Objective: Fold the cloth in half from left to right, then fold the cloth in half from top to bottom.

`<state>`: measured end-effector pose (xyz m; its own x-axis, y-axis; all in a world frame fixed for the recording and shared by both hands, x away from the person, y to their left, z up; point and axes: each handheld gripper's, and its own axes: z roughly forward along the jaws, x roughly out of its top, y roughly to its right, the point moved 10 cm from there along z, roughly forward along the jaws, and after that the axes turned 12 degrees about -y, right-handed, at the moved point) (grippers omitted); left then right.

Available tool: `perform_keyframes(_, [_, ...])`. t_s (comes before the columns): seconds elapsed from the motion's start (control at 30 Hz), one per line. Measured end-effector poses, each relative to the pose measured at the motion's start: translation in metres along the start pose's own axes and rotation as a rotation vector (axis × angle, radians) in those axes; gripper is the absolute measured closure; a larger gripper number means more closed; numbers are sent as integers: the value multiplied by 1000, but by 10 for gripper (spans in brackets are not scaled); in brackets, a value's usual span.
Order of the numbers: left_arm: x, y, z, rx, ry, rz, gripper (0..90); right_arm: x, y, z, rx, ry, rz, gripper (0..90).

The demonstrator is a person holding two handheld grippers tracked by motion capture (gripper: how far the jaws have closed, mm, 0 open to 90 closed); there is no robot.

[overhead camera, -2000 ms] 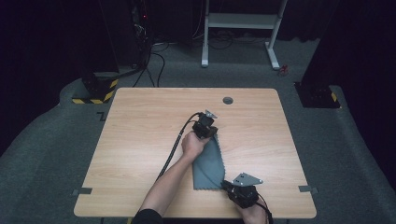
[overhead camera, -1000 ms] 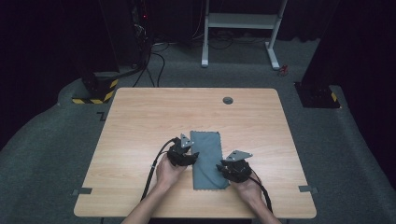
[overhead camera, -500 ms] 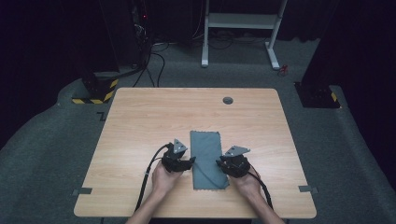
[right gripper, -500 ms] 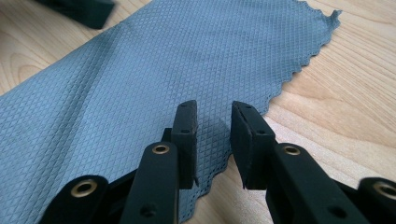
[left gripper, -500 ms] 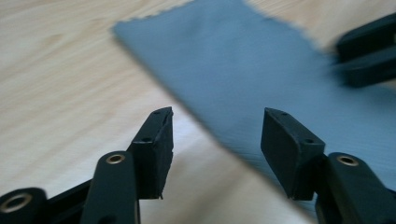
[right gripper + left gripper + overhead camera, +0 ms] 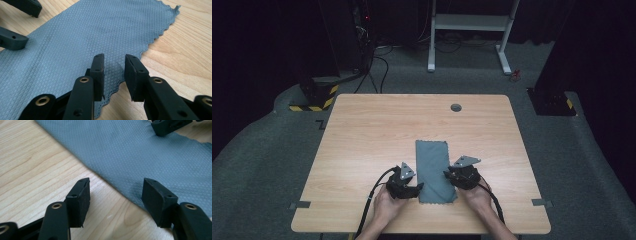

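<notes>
High view: there's a grey cloth lying flat on the wooden table, folded into a long narrow strip. The left tongs sit right at its near left edge and the right tongs at its right edge a bit farther up, so the cloth is basically sandwiched between the two, one hand behind each. A small round grommet is way off on the far side of the table, well apart from both tongs.

Left gripper view: the left tongs are spread wide and have just been opening more. Nothing is pinched. The cloth's folded edge runs diagonally through the gap, with one jaw over bare wood and the other over fabric. A jaw of the other tongs pokes in at the top, pressing on the cloth.

Right gripper view: the right tongs have a narrow gap, sitting over the cloth's zigzag-cut edge. Looks like the jaws aren't squeezing the fabric, it just lies flat under them. The left tongs' jaws are across the cloth at the top left.
</notes>
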<state>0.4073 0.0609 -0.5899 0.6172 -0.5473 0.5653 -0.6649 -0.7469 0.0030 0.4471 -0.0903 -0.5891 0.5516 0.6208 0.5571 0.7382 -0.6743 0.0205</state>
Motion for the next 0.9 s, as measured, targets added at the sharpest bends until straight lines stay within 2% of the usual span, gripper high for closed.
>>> perform_keyframes(0.13, [-3, -3, -3, 20, 3, -4, 398, 0, 0, 0, 2, -4, -7, 697])
perform_keyframes(0.2, [-5, -1, -3, 10, 8, -15, 398, 1, 1, 0, -2, -13, -12, 691])
perform_keyframes(0.27, [-7, -2, -5, 16, 8, -9, 398, 1, 1, 0, 0, -14, -6, 689])
perform_keyframes(0.4, [-10, 4, -8, -10, 12, -8, 394, 1, 2, -1, -1, -17, -9, 694])
perform_keyframes(0.5, [-3, -6, -11, -3, 41, -20, 415, 3, 7, -4, -13, -2, 10, 730])
perform_keyframes(0.53, [2, -13, -10, -5, 52, -44, 424, 4, 7, -5, -9, 4, 21, 752])
perform_keyframes(0.63, [18, -30, -2, -5, 49, -80, 442, 11, 12, -7, -8, 29, 48, 798])
perform_keyframes(0.8, [53, -53, 12, 14, 62, -102, 465, 23, 17, 3, 9, 43, 93, 823])
perform_keyframes(0.9, [69, -65, 24, 52, 43, -108, 468, 30, 16, 8, 11, 44, 83, 823])
